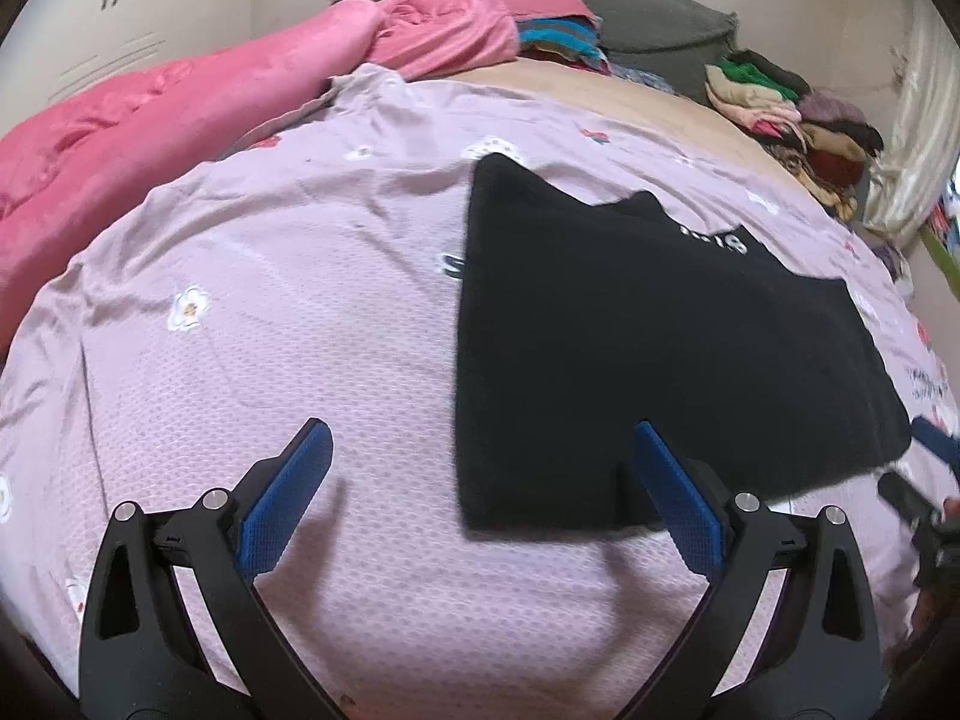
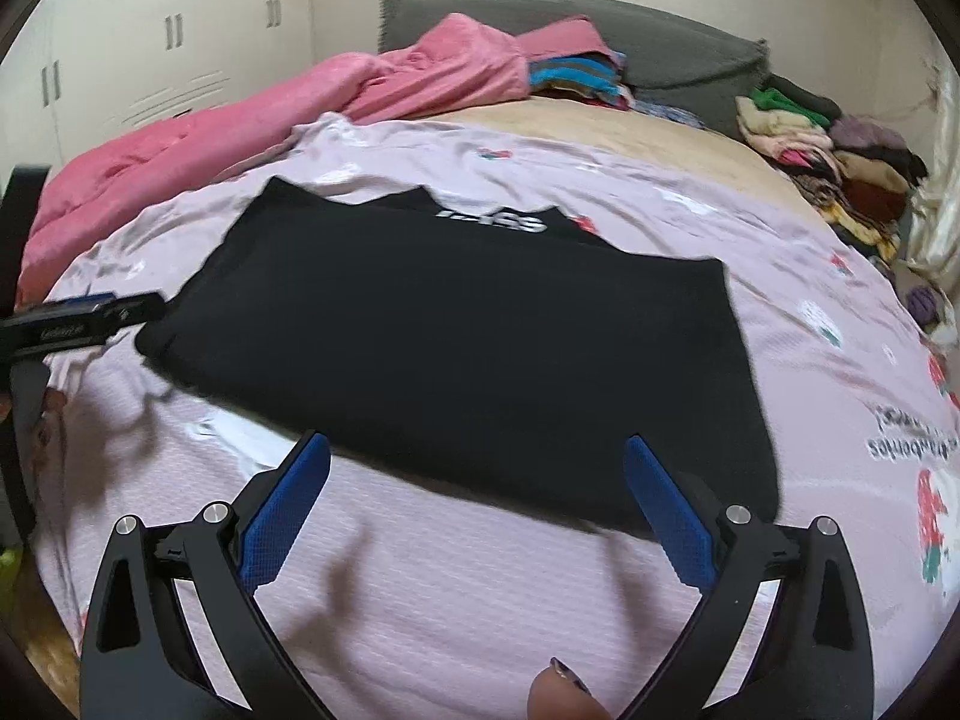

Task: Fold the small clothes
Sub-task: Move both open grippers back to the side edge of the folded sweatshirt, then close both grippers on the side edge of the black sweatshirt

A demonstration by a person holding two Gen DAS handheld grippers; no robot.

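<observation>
From my left wrist camera, a pink quilt [image 1: 120, 120] is bunched at ten o'clock and the lilac flowered bedsheet [image 1: 270, 300] fills the middle. My left gripper [image 1: 477, 456] has its blue-padded jaws spread as wide as they go, with nothing between them but bare sheet. The folded black T-shirt [image 1: 630, 348] lies flat at about one o'clock from that gap, its near left corner just behind my right-hand pad [image 1: 678, 510]; I cannot tell if they touch. At two o'clock sits a pile of folded clothes [image 1: 798, 120]. From my right wrist camera, the same black T-shirt [image 2: 480, 348] lies at twelve o'clock, its near hem just beyond the tips of my right gripper [image 2: 477, 468], whose jaws are likewise fully spread and hold nothing.
</observation>
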